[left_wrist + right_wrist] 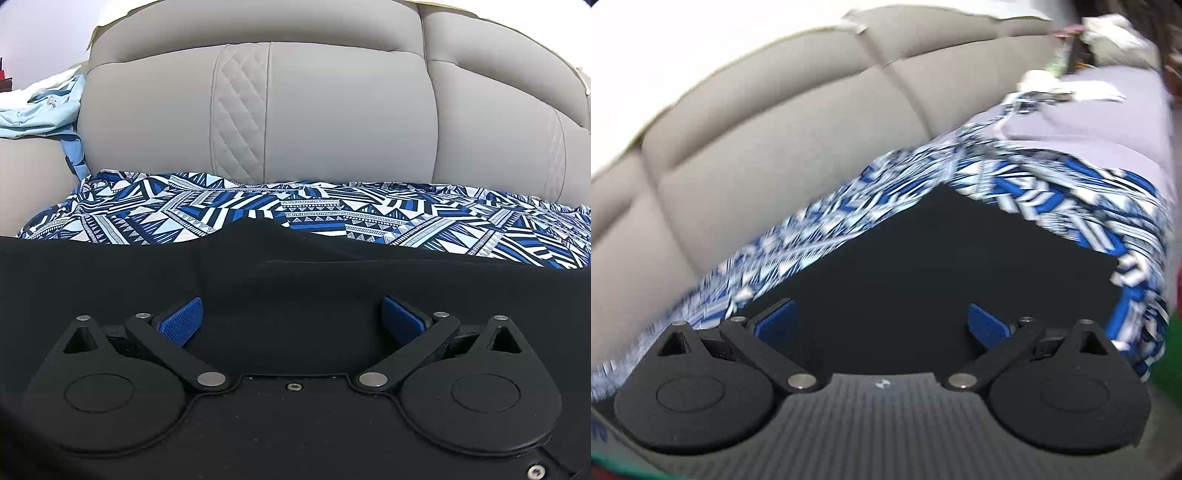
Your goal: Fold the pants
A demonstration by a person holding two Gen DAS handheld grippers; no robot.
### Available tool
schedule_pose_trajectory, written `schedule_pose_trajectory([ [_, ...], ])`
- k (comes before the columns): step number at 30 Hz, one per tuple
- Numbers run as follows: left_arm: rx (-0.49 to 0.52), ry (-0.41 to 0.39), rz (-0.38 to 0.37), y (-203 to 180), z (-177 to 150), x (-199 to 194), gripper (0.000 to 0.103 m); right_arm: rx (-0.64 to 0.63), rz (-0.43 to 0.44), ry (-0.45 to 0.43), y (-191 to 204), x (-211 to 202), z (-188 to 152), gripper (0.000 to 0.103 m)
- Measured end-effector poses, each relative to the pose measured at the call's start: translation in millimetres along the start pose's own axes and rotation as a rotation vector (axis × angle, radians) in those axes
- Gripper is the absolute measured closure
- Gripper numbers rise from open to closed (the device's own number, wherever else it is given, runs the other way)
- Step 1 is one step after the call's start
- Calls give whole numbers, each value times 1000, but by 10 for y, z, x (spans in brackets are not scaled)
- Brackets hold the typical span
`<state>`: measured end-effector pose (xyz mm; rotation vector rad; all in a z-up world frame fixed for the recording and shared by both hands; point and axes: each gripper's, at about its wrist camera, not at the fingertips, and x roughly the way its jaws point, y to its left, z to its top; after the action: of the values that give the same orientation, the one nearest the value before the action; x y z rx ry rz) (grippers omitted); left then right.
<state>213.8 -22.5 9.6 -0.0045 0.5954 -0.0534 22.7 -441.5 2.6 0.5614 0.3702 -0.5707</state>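
Sofa (332, 110): grey padded back cushions are seen behind everything, with a quilted strip down one cushion.
Patterned cloth (332, 214): a blue, white and black geometric sheet is spread over the sofa seat; it is blurred in the right wrist view.
Pants (295, 266): dark fabric is laid flat on the patterned cloth, near the front of the seat; one squared end is seen in the right wrist view (960, 251).
Pale blue garment (44, 107): it is heaped on the sofa's far left.
Left gripper (291, 317): its blue fingers (183, 319) are spread wide over the pants, nothing being held.
Right gripper (881, 317): its fingers (988, 325) are likewise spread wide over the pants, nothing gripped.
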Motion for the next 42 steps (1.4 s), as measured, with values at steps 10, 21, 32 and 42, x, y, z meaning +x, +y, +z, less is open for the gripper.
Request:
schedule_pose_trajectory([
  [10, 0, 0, -2, 1, -1, 0, 0, 126, -63, -58, -527, -244, 53, 0],
  [21, 1, 0, -2, -1, -3, -1, 0, 295, -78, -14, -866, -206, 5, 0],
  [32, -1, -3, 2, -7, 5, -4, 0, 392, 79, 33, -952, -188, -47, 0],
  [42, -1, -3, 1, -7, 0, -5, 0, 433, -24, -54, -992, -277, -43, 2],
])
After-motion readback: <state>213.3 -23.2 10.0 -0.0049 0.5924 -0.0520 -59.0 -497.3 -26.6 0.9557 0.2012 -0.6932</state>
